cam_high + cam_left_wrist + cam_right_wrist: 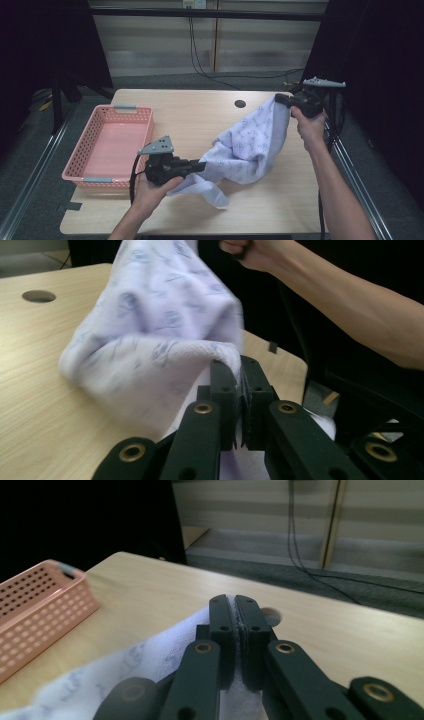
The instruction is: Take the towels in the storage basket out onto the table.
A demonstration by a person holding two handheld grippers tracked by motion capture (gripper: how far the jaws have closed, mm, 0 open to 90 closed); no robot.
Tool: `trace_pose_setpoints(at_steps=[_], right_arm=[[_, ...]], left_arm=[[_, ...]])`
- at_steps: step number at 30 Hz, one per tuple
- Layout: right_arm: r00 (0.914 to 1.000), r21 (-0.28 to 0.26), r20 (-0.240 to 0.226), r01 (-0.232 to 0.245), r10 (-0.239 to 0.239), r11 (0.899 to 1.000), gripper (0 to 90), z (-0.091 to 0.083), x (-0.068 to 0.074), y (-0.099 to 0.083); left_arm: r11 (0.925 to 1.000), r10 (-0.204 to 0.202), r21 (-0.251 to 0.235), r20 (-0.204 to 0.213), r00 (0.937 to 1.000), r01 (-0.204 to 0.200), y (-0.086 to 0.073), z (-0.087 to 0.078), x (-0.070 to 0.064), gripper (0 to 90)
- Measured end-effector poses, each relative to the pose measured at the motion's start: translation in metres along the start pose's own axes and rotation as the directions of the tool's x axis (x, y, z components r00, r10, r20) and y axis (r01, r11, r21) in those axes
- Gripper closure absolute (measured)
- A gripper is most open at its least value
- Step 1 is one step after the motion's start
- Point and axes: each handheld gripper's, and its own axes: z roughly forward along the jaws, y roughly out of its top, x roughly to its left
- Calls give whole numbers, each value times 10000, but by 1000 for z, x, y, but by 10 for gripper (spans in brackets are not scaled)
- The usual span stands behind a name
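Both grippers, left (200, 165) and right (281, 99), were clamped on the pale lilac patterned towel (250, 142); thin edge holds might slip, dropping it.

**Towel stretched between our two grippers**

We hold a pale printed towel (250, 145) over the wooden table (200, 120). Our right gripper (285, 99) lifts one corner high near the far right edge; our left gripper (200, 165) pinches another part low near the front. The slack trails onto the tabletop. A pink basket (80, 172) sits at the left.
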Motion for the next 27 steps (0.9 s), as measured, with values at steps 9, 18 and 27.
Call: trace_pose_setpoints(at_steps=[9, 18, 27], right_arm=[[9993, 515, 265, -273, 260, 9983, 525, 26, -13, -15], [9890, 1267, -1461, 413, -225, 9911, 474, -3, 30, -70], [9472, 2594, -3204, 1017, -138, 9604, 429, -24, 89, -160]], left_arm=[[9901, -837, 1057, -807, 9932, 921, -32, 9, 24, 572], [9762, -1115, 1752, -1019, 9885, 1282, -63, 9, 36, 515], [9489, -1190, 2746, -1460, 9821, 1558, -89, 23, 49, 716]])
